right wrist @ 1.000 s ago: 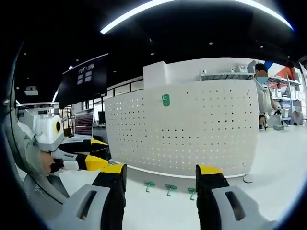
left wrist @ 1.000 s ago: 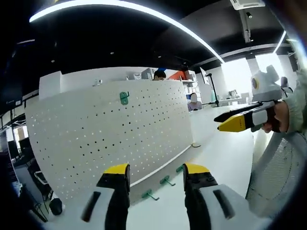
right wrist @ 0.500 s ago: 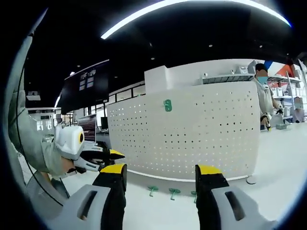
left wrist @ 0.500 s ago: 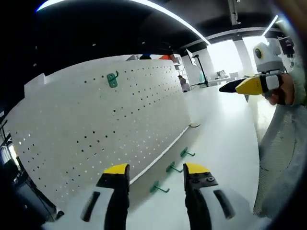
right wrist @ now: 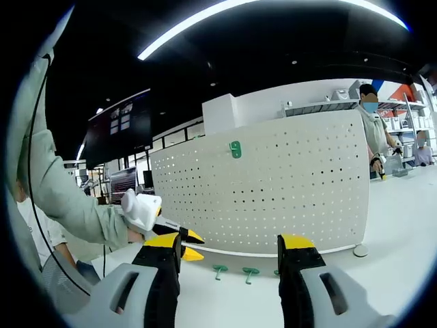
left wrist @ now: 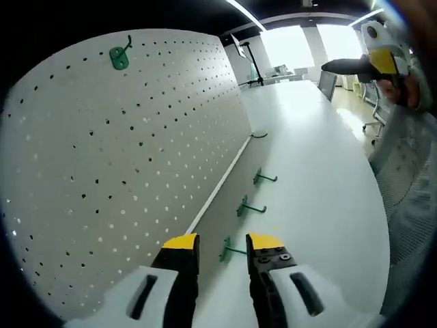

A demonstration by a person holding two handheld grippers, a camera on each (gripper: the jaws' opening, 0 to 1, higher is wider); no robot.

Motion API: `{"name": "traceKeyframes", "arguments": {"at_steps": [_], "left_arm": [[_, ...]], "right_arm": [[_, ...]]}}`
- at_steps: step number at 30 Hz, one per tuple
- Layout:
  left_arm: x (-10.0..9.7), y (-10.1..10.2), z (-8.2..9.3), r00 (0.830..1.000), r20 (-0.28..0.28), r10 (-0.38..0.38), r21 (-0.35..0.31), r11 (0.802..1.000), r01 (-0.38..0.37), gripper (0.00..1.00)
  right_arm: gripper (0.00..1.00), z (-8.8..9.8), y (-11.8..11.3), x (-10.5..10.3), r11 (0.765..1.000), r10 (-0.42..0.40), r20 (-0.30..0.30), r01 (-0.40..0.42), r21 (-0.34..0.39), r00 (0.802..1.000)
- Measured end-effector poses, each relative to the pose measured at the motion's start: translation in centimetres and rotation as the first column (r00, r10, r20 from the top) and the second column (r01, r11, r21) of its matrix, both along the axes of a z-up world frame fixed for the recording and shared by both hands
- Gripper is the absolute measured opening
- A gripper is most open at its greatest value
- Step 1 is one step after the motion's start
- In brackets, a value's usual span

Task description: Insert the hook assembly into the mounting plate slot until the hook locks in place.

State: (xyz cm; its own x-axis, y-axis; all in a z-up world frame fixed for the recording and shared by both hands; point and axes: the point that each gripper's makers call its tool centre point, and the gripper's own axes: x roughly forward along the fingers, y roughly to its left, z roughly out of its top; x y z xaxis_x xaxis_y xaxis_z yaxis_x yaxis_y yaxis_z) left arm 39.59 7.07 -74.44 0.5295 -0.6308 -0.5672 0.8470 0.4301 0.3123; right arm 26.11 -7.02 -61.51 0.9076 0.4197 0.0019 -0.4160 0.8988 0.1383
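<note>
The white perforated mounting plate (left wrist: pixel 123 157) stands upright on the white table (left wrist: pixel 321 171), and one green hook (left wrist: pixel 119 55) hangs near its top. Three loose green hooks lie along its foot: a far hook (left wrist: pixel 265 178), a middle hook (left wrist: pixel 249 207) and a near hook (left wrist: pixel 231 249). My left gripper (left wrist: pixel 224 244) is open, low over the table, and the near hook lies between its yellow tips. The right gripper view has the plate (right wrist: pixel 273 191), the hung hook (right wrist: pixel 235 148), a table hook (right wrist: pixel 220 270) and a second table hook (right wrist: pixel 250 273). My right gripper (right wrist: pixel 229 242) is open and holds nothing.
The right gripper (left wrist: pixel 369 63) hangs high at the far right in the left gripper view. A green-sleeved arm (right wrist: pixel 61 198) brings the left gripper (right wrist: pixel 174 239) in from the left. A person (right wrist: pixel 372 137) stands behind the plate. A dark monitor (right wrist: pixel 119 130) hangs at the left.
My left gripper has dropped and moved in close to the plate's foot, its jaws narrower and now around the near hook. The right gripper has hardly moved.
</note>
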Motion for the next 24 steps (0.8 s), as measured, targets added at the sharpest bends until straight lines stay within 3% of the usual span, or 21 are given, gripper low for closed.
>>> {"name": "traceKeyframes", "arguments": {"at_steps": [4, 13, 24], "left_arm": [[1.0, 0.4, -1.7, 1.000, -0.019, -0.022, 0.061, 0.998, 0.023, 0.28], [2.3, 0.4, -5.4, 0.990, -0.138, -0.043, 0.118, 0.991, 0.059, 0.28], [3.5, 0.1, -7.4, 0.978, -0.204, -0.053, 0.159, 0.983, 0.086, 0.24]], "right_arm": [[0.55, 0.0, 0.0, 0.0, 1.000, -0.001, -0.004, 0.001, 0.004, 1.000], [0.55, -0.3, -0.4, 0.2, 1.000, -0.014, -0.020, 0.015, 0.022, 1.000], [0.55, -0.4, -0.8, 0.4, 0.999, -0.030, -0.030, 0.031, 0.040, 0.999]]}}
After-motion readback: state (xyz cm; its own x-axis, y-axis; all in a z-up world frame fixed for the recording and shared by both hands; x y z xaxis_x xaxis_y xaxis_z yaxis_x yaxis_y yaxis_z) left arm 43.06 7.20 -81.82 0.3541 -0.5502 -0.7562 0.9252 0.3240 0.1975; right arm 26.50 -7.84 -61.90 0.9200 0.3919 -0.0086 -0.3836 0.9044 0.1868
